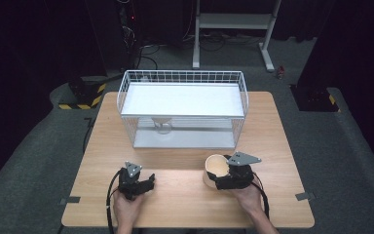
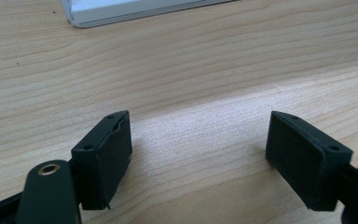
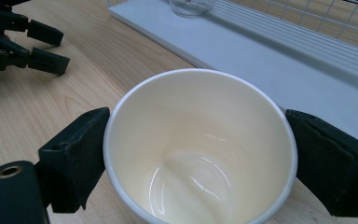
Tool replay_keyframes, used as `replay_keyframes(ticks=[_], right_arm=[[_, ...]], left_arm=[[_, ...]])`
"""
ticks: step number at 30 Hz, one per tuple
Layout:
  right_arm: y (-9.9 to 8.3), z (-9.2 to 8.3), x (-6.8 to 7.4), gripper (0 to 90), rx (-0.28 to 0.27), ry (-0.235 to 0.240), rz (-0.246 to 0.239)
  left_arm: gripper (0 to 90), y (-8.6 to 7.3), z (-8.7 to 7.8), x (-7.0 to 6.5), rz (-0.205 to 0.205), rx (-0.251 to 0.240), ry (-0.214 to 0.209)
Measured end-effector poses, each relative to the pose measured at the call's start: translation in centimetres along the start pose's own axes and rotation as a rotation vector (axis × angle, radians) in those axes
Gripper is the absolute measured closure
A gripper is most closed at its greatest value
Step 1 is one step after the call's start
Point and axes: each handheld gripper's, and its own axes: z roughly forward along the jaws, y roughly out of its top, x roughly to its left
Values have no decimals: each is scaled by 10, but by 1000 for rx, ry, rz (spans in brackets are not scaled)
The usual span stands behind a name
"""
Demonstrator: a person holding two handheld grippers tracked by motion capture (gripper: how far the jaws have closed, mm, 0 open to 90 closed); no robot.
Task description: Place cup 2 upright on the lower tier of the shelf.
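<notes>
A light wooden table (image 1: 185, 195) with a plain grain top carries everything. Toward twelve o'clock on it stands a white wire basket rack (image 1: 182, 109), and a small clear glass piece (image 1: 162, 126) sits on the rack's lower shelf. At about four o'clock from the table's centre a cream paper cup (image 1: 215, 169) rests on the wood.

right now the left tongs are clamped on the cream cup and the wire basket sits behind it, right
Not quite: the right tongs hold the cream cup, one pad on each side of its rim, as the right gripper view shows. The left tongs stand open over bare table. The wire basket does sit behind the cup.
</notes>
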Motion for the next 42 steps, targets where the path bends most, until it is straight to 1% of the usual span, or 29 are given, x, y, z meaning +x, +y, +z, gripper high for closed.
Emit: replay_keyframes(ticks=[4,14,16,25,34,42], right_arm=[[2,1,0,104,7,0,-10],[5,2,-1,105,15,11,-3],[6,3,-2,105,15,13,-8],[13,8,-5,105,39,15,-21],[19,15,-8,106,46,16,-29],[26,17,-10,106,38,14,-20]], left_arm=[[229,0,0,0,-1,0,0],[229,0,0,0,3,3,-1],[229,0,0,0,3,3,0],[233,0,0,0,2,2,1],[233,0,0,0,3,2,2],[233,0,0,0,3,2,2]])
